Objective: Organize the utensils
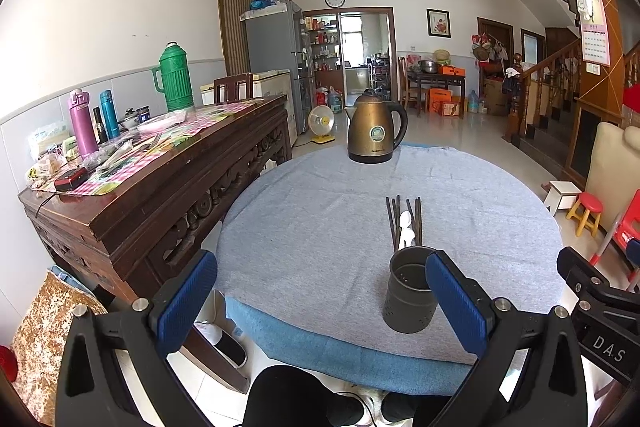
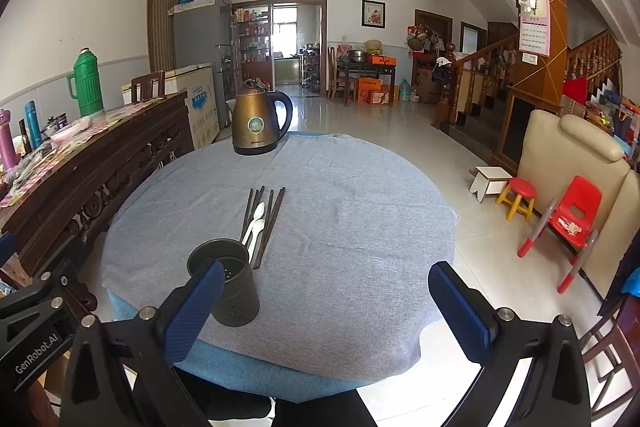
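A dark grey perforated utensil cup (image 1: 406, 293) (image 2: 228, 283) stands upright and empty near the front of the round table. Just behind it lie several dark chopsticks (image 1: 416, 223) (image 2: 272, 223) and white spoons (image 1: 406, 229) (image 2: 256, 225), flat on the grey cloth. My left gripper (image 1: 322, 301) hovers open over the table's near edge, its right finger (image 1: 456, 303) overlapping the cup's side. My right gripper (image 2: 326, 303) is open too, to the right of the cup, and its left finger (image 2: 196, 311) overlaps the cup's front. Nothing is between either pair of fingers.
A bronze electric kettle (image 1: 374, 129) (image 2: 260, 123) stands at the far edge of the table (image 1: 320, 227) (image 2: 360, 227). A carved wooden sideboard (image 1: 160, 195) with flasks and clutter runs along the left. Red and yellow children's stools (image 2: 518, 199) and a cream chair sit on the right.
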### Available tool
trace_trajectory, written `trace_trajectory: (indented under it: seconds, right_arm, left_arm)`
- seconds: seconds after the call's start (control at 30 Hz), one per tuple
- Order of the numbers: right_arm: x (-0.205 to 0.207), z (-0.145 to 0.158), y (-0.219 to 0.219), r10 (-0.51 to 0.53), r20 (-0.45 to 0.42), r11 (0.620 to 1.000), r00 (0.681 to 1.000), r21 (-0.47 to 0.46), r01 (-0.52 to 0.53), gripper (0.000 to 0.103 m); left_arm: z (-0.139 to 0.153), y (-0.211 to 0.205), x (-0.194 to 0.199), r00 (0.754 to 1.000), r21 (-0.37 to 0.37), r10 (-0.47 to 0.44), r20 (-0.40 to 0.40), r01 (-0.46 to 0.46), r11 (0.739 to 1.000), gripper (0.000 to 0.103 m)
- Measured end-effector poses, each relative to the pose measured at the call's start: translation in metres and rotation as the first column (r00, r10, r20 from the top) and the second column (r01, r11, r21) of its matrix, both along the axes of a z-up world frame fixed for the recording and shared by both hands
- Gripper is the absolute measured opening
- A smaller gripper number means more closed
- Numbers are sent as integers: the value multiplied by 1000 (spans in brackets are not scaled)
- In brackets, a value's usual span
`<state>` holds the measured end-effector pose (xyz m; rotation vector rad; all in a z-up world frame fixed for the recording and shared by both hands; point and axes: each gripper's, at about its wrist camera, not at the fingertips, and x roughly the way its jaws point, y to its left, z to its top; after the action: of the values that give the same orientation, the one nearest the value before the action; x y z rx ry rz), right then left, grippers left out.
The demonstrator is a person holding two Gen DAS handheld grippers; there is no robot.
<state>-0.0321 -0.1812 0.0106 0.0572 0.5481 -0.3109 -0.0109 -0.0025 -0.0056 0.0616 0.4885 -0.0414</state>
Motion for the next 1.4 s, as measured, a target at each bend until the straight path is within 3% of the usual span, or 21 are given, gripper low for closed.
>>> trace_trajectory:
  seconds: [0.77, 0.87, 1.03, 1.2, 1.23, 1.3, 1.4]
  right_arm:
    - [6, -4, 2, 16, -12, 1000, 1000, 5, -16, 103]
    - [14, -6, -8, 41, -23, 999, 999, 32, -41, 103]
    - [54, -5, -49, 125, -32, 981, 992, 153, -119, 103]
    - [125, -19, -90, 214, -118, 931, 970, 327, -165, 101]
    - [134, -23, -94, 227, -109, 911, 968, 376, -171, 100]
    - [167, -33, -101, 252, -132, 891, 959, 417, -177, 87]
    - [228, -57, -110, 291, -189, 856, 938, 489, -167, 71]
  left_arm:
    - [-2, 0, 17, 1000, 7, -29, -12, 29, 1000, 103]
    - [3, 3, 44, 994, -21, -72, -84, 71, 997, 103]
    - [5, 7, 104, 979, -75, -142, -146, 133, 988, 103]
    - [-15, 3, 188, 940, -74, -182, -289, 167, 983, 103]
    - [-19, 2, 199, 934, -77, -186, -306, 170, 982, 103]
    - [-34, -2, 233, 917, -64, -193, -348, 182, 981, 101]
    - [-51, -11, 274, 889, -81, -215, -404, 199, 977, 79]
